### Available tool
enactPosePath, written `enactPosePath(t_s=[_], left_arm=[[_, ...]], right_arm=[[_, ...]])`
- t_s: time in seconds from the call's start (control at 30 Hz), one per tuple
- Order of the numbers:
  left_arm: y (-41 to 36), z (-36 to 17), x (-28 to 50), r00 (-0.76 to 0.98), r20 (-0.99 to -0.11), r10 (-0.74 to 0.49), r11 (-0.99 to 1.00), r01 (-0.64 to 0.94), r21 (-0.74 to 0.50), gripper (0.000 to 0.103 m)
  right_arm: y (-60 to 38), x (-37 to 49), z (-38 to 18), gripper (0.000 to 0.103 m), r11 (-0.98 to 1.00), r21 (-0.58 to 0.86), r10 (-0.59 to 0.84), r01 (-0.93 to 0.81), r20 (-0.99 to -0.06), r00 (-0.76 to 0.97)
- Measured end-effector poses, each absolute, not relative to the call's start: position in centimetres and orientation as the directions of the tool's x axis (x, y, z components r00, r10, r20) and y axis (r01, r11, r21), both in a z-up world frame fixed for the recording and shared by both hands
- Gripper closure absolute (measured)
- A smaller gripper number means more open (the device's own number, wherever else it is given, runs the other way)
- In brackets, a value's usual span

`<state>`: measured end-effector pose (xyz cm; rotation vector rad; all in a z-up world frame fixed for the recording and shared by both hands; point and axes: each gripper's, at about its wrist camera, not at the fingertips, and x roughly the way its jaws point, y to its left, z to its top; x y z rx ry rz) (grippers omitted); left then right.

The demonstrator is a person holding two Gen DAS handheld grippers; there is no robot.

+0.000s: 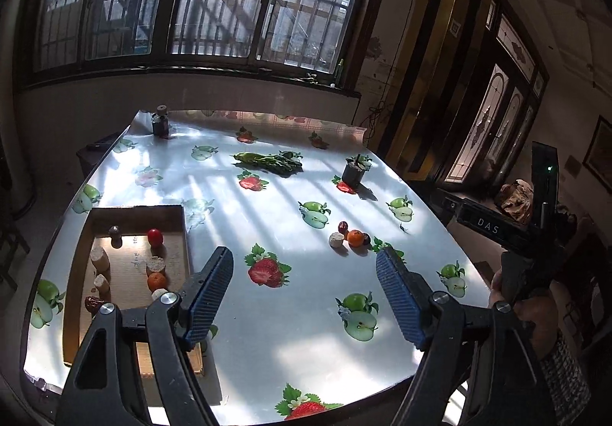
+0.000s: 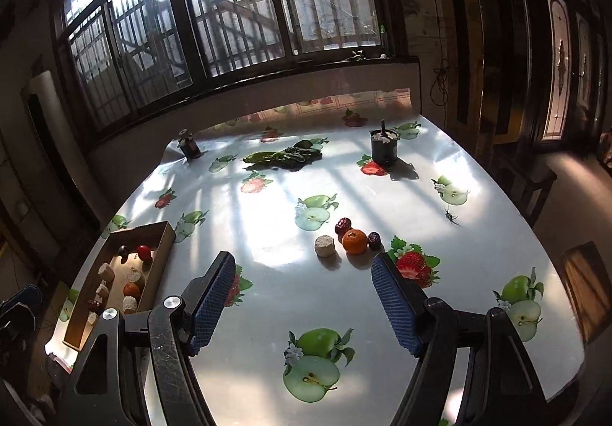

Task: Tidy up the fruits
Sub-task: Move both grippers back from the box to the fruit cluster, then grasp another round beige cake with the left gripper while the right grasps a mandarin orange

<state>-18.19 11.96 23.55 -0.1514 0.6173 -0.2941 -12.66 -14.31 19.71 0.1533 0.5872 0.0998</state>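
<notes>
In the left wrist view, the left hand-held gripper (image 1: 305,275) is seen released, nothing between its blue pads. A cardboard box (image 1: 176,209) holding a red fruit (image 1: 155,236) and an orange (image 1: 157,281) is found just left of the left finger. A loose orange (image 1: 355,237) with dates and a pale piece lies ahead, near the right fingertip. Bare table (image 1: 267,330) is left below the jaws

In the right wrist view, the right hand-held gripper (image 2: 303,275) is likewise released and empty. The orange (image 2: 354,241) sits ahead between the fingertips, nearer the right one; the box (image 2: 167,234) is well off left at the table (image 2: 478,330) edge
</notes>
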Motion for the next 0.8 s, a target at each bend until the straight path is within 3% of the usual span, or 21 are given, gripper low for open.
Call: enactPosePath(t_s=[0.17, 0.27, 0.37, 0.5, 0.57, 0.63, 0.67, 0.73, 0.8], left_arm=[[12.7, 30.7, -14.0, 0.829, -0.524, -0.197, 0.98, 0.153, -0.127, 0.026], [12.9, 32.8, -11.2, 0.85, -0.505, -0.151, 0.988, 0.111, -0.108, 0.023], [11.9, 30.8, -8.6, 0.828, -0.53, -0.182, 0.982, 0.12, -0.149, 0.02], [8.1, 23.3, -4.1, 0.723, -0.636, -0.269, 0.962, 0.175, -0.209, 0.02], [6.2, 18.8, -1.6, 0.655, -0.691, -0.305, 0.952, 0.182, -0.248, 0.021], [4.5, 14.6, 0.3, 0.59, -0.73, -0.346, 0.938, 0.186, -0.294, 0.022], [3.8, 13.0, 1.2, 0.568, -0.74, -0.36, 0.932, 0.186, -0.31, 0.025], [2.2, 9.8, 2.8, 0.526, -0.761, -0.378, 0.925, 0.188, -0.33, 0.042], [1.2, 7.5, 4.1, 0.505, -0.766, -0.399, 0.916, 0.184, -0.356, 0.054]], right_arm=[[-18.7, -11.0, 29.6, 0.025, 0.994, 0.061, -0.051, 0.086, -0.435, 0.899], [-20.4, -9.8, 33.2, 0.016, 0.99, 0.011, -0.127, 0.142, -0.387, 0.913], [-21.7, -8.2, 32.2, 0.012, 0.991, 0.057, -0.087, 0.121, -0.414, 0.906], [-21.7, -5.1, 24.2, 0.012, 0.984, 0.175, 0.065, 0.032, -0.52, 0.852], [-20.9, -3.0, 19.3, 0.019, 0.978, 0.207, 0.122, 0.0, -0.578, 0.807], [-20.0, -0.9, 14.9, 0.04, 0.973, 0.231, 0.164, -0.016, -0.637, 0.753], [-19.5, 0.1, 13.2, 0.045, 0.966, 0.256, 0.196, -0.028, -0.662, 0.724], [-18.8, 1.6, 10.2, 0.061, 0.951, 0.305, 0.258, -0.051, -0.692, 0.674], [-18.3, 2.7, 8.2, 0.061, 0.946, 0.318, 0.274, -0.057, -0.694, 0.666]])
